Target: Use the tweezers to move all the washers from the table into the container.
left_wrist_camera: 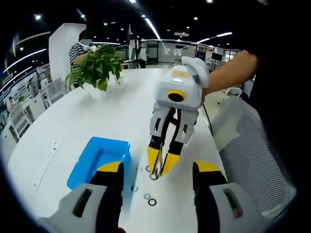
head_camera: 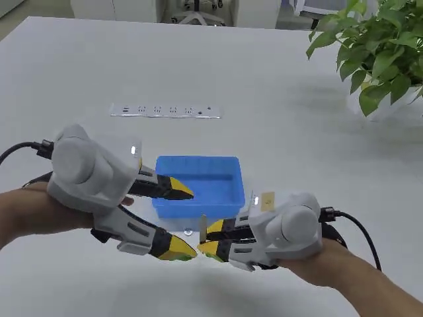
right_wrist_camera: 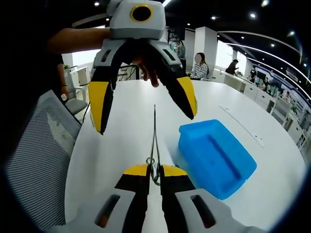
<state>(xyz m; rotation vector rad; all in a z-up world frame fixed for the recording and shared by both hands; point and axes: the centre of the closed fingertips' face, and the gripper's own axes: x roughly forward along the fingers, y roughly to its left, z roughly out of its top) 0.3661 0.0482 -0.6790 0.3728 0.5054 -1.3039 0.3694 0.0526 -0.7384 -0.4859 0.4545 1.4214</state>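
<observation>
Head view puts the white table in front of you, with a leafy plant at its far right corner. The blue container sits on the table between your two hands, and nothing shows inside it.

Your left gripper is the bigger shape on the left. Its jaws are spread wide, one yellow tip over the container's near left corner and the other down by the table just in front of it. Your right gripper faces it from the right with its jaws pressed together on the tweezers, which run forward from between the tips towards the left gripper.

A power strip lies flat beyond the container, well apart from it.

In the left gripper view the washers lie loose on the table just beside the container's near edge, a few close together and two more a little nearer to you. The tweezer points come down at one of these rings. You cannot tell from the pictures whether they have pinched it.
</observation>
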